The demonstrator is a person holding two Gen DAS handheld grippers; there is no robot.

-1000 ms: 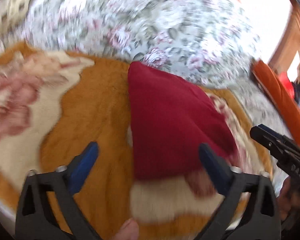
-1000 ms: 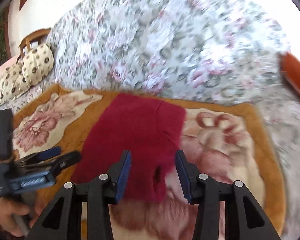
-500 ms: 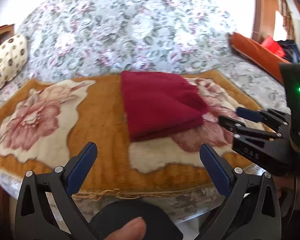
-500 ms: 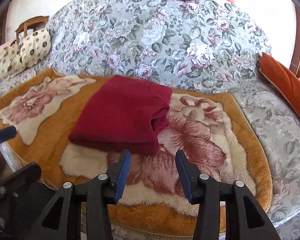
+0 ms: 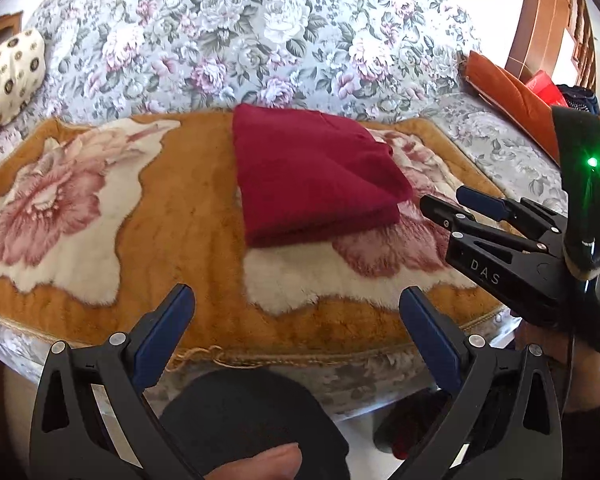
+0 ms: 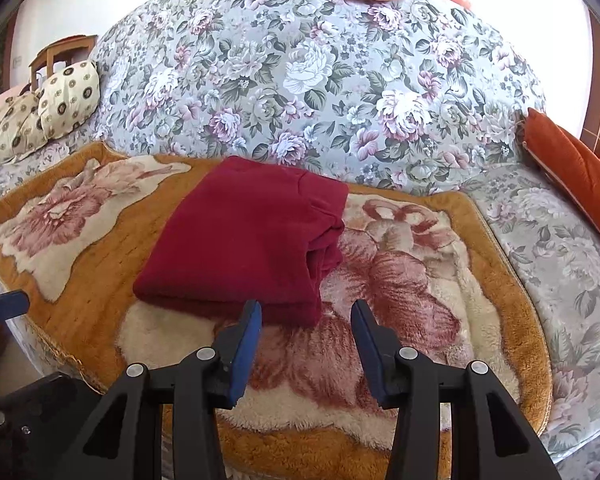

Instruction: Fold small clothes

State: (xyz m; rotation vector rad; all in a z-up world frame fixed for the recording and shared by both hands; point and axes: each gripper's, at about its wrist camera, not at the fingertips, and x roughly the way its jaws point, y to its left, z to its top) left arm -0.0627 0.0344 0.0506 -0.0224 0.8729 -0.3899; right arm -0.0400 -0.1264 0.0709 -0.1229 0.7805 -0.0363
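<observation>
The red garment [image 6: 244, 240] lies folded in a compact stack on the floral rug [image 6: 420, 280]. Both hand-held grippers, left [image 5: 296, 336] and right [image 6: 306, 344], hang near it, jaws apart and empty; folding appears complete.

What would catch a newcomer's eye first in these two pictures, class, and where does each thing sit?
A dark red folded garment lies near the middle of an orange plush mat with big pink flowers. Behind it rises the sofa back, covered in a grey-blue floral print. Both tools hang open just short of the mat's front edge, the left tool wide apart and the right tool narrower, touching nothing.
</observation>
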